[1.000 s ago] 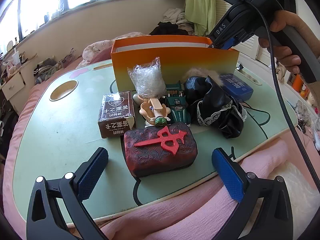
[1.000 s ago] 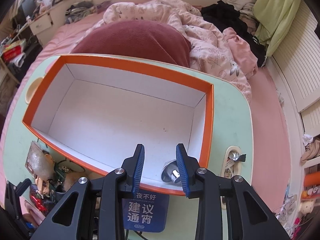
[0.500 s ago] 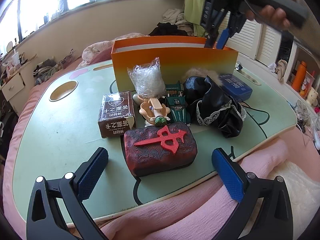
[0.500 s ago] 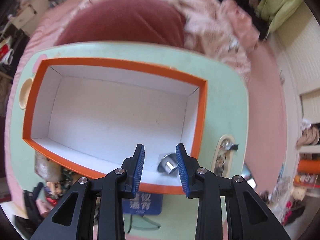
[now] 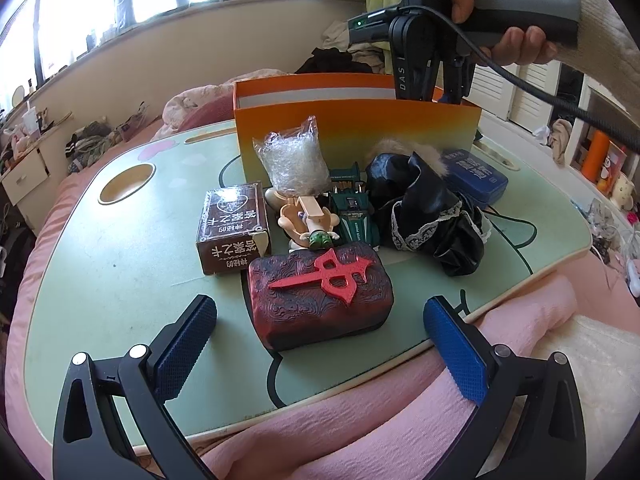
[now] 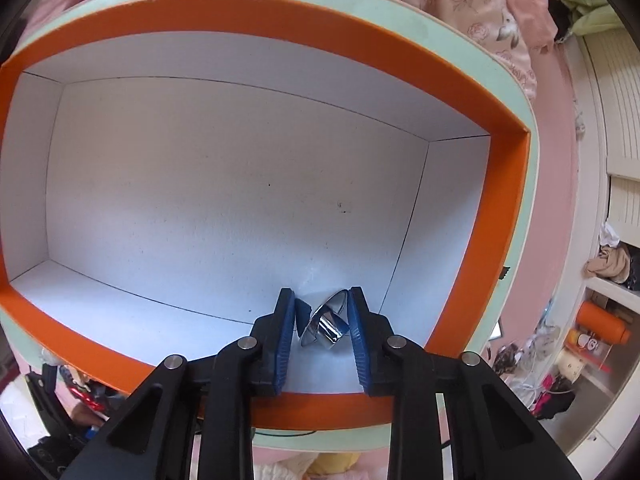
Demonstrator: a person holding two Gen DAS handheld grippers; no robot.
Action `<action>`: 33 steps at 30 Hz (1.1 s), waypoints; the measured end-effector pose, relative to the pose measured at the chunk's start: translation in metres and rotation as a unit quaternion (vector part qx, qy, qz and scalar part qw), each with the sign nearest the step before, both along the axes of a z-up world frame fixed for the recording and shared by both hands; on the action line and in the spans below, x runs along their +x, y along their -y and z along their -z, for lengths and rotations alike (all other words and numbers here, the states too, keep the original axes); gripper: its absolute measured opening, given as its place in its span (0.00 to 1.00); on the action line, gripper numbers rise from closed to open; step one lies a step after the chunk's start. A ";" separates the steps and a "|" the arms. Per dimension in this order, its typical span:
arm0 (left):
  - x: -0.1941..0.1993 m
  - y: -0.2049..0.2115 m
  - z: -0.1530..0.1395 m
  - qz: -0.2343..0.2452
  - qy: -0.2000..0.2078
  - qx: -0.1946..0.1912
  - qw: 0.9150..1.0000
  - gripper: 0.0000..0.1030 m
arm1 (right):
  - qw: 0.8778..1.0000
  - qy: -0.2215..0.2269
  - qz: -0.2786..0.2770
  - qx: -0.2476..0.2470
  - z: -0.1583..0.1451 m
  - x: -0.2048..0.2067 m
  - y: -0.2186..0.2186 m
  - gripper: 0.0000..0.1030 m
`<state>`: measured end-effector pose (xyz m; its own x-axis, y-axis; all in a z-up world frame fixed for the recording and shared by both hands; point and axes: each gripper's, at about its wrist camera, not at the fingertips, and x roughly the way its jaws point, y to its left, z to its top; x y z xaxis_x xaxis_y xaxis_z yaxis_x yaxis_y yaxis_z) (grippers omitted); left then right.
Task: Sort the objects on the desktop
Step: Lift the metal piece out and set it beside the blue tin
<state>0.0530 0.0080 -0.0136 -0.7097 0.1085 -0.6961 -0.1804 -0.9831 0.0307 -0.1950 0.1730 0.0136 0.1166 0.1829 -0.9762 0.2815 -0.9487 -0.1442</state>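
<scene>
Left view low across table (image 5: 100, 280), right view down into shared orange box (image 6: 280, 20)

Right tool (image 6: 321, 326) steeply downward, nearly closed; left tool (image 5: 320, 344) wide apart.

Orange box (image 6: 280, 16), white inside; red-embossed block (image 5: 320, 292)

Right tongs (image 5: 450, 94): tips hidden behind the orange box (image 5: 356, 136) wall. Blue tin (image 5: 476, 178): partly covered by black cloth (image 5: 428, 216). Figurine (image 5: 308, 220): details unclear.
</scene>
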 end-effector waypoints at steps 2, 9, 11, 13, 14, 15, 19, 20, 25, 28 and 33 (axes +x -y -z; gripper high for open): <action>0.000 0.000 0.000 0.000 0.000 0.000 1.000 1.00 | 1.000 -0.025 -0.008 -0.002 -0.006 0.006 0.001 0.25; 0.001 -0.001 0.000 0.000 -0.001 0.000 1.000 1.00 | 0.971 -0.185 0.009 -0.154 -0.096 0.039 -0.016 0.25; 0.001 0.000 0.000 0.000 -0.001 0.000 1.000 1.00 | 0.958 -0.223 -0.017 -0.181 -0.119 0.069 -0.014 0.25; 0.001 -0.001 0.000 0.000 0.000 0.000 1.000 1.00 | 0.946 -0.238 -0.046 -0.215 -0.127 0.105 -0.010 0.25; 0.001 -0.001 0.000 0.000 -0.001 0.000 1.000 1.00 | 0.941 -0.239 -0.056 -0.232 -0.123 0.123 -0.013 0.25; 0.001 -0.001 0.000 -0.001 0.000 0.000 1.000 1.00 | 0.938 -0.240 -0.062 -0.244 -0.117 0.139 -0.012 0.25; 0.001 0.000 0.000 0.000 0.000 0.000 1.000 1.00 | 0.938 -0.223 -0.080 -0.252 -0.062 0.181 -0.006 0.25; 0.001 0.000 0.000 0.000 0.000 0.001 1.000 1.00 | 0.940 -0.224 -0.080 -0.243 -0.045 0.183 -0.007 0.25; 0.001 0.001 0.000 0.000 0.000 0.001 1.000 1.00 | 0.913 -0.333 -0.065 -0.228 -0.026 0.187 -0.005 0.26; 0.002 0.002 0.001 -0.001 0.001 0.002 1.000 1.00 | 0.871 -0.388 -0.039 -0.298 -0.028 0.190 -0.018 0.58; 0.001 0.005 0.002 -0.001 0.002 0.003 1.000 1.00 | 0.824 -0.480 -0.012 -0.302 -0.028 0.244 -0.056 0.86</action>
<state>0.0543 0.0029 -0.0152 -0.7064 0.1111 -0.6990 -0.1793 -0.9835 0.0248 0.0494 0.2293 0.0417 -0.7580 -0.3790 -0.5309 0.3323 -0.9247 0.1857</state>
